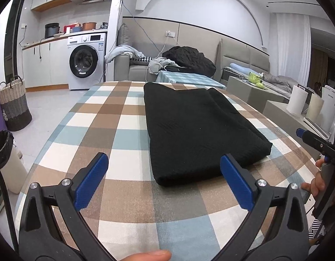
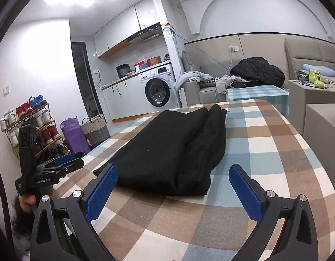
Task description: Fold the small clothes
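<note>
Checked surface (image 1: 128, 117) carries a folded black garment (image 1: 198, 130). "GenRobot.AI" marks the left gripper (image 2: 65, 165); both it and the right gripper (image 2: 174, 187) stand apart, empty.

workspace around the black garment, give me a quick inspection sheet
surface: checked tablecloth, flat.
job's things: black garment folded into a long stack, lying free.
clutter: nothing seen on the cloth.
grippers: left gripper open, empty, near the garment's end; right gripper open, empty.
cables: blue cable hangs along the far wall.
surroundings: washing machine, sofa piled with clothes, woven basket, shoe rack.
</note>
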